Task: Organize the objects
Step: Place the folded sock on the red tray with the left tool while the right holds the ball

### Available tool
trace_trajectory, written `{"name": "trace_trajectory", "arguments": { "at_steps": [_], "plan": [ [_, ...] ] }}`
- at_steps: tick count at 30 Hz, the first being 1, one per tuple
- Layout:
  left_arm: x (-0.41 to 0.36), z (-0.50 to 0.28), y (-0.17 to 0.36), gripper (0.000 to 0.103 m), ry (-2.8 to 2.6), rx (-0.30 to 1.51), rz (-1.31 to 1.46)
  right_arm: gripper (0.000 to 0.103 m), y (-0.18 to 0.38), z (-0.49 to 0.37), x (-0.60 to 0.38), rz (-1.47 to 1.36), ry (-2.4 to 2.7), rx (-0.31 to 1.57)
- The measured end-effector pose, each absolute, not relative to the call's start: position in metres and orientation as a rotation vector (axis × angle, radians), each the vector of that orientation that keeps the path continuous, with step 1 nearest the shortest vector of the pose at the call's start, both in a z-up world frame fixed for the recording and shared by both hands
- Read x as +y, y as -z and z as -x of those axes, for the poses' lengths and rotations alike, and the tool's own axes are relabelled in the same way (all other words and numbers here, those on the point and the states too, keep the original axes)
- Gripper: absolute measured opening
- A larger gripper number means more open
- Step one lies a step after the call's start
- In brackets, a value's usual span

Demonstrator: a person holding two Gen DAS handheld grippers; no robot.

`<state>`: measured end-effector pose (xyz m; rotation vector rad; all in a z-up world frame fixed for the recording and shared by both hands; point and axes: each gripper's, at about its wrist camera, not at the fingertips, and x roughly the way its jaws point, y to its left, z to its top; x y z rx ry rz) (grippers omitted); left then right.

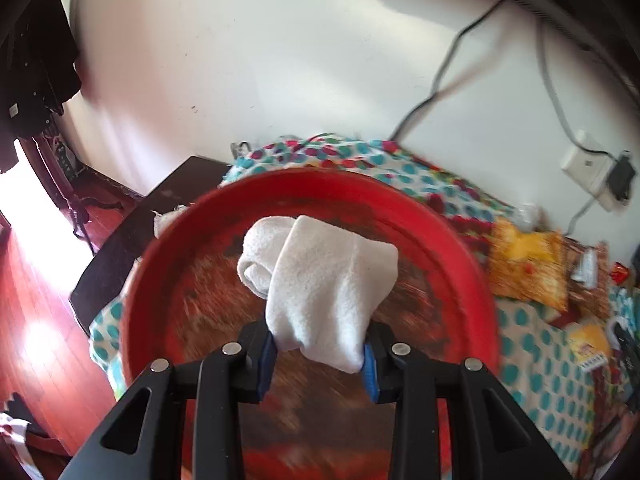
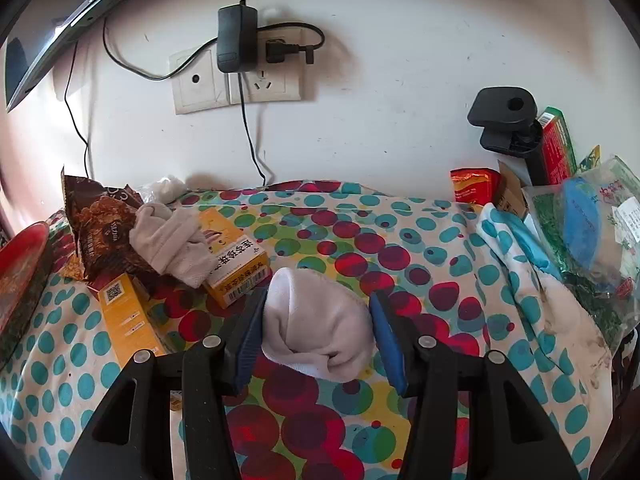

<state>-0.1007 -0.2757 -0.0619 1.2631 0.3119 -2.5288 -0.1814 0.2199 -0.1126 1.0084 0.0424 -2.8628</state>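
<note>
Socks are the items in hand: my left tongs (image 1: 320, 354) pinch one white sock (image 1: 320, 280) between the blue pads (image 1: 266, 364), and it hangs bunched above the red tray (image 1: 460, 264). The tray sits on the dotted cloth (image 1: 560, 380) covering the bench, and its picture is blurred. My right tongs (image 2: 318, 334) stand around a second white sock (image 2: 316, 328), which lies on the cloth (image 2: 320, 420); the pads (image 2: 250, 340) flank it closely on both sides, and I cannot tell whether they press it or stand just clear. A third sock (image 2: 172, 244) lies crumpled to the left, resting partly on a yellow box (image 2: 236, 264) and touching a brown snack bag (image 2: 104, 228). A second yellow box (image 2: 128, 320) lies just beside them, nearer to me. The tray rim (image 2: 24, 248) shows at the far left edge of the right view. At the right edge stand a red packet (image 2: 474, 186), a green box (image 2: 558, 148), a black clamp (image 2: 504, 120) and a clear bag (image 2: 592, 220). On the wall behind, an adapter (image 2: 236, 36) is plugged into the socket plate (image 2: 240, 84).
</note>
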Motion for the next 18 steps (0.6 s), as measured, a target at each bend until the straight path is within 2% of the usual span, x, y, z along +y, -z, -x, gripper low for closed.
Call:
{"name": "trace_trajectory", "arguments": {
  "at_steps": [4, 8, 12, 18],
  "plan": [
    [-0.304, 0.127, 0.073, 0.035, 2.465, 0.252, -1.328, 0.049, 0.114, 0.183, 0.223, -1.030, 2.870, 0.020],
    [-0.325, 0.137, 0.085, 0.038, 2.442, 0.277, -1.373, 0.049, 0.115, 0.185, 0.224, -1.046, 2.869, 0.012],
    [-0.333, 0.143, 0.094, 0.039, 2.414, 0.216, -1.379, 0.050, 0.115, 0.186, 0.222, -1.057, 2.871, 0.034],
    [-0.348, 0.151, 0.110, 0.044, 2.364, 0.219, -1.409, 0.050, 0.115, 0.186, 0.220, -1.063, 2.876, 0.050]
  ]
}}
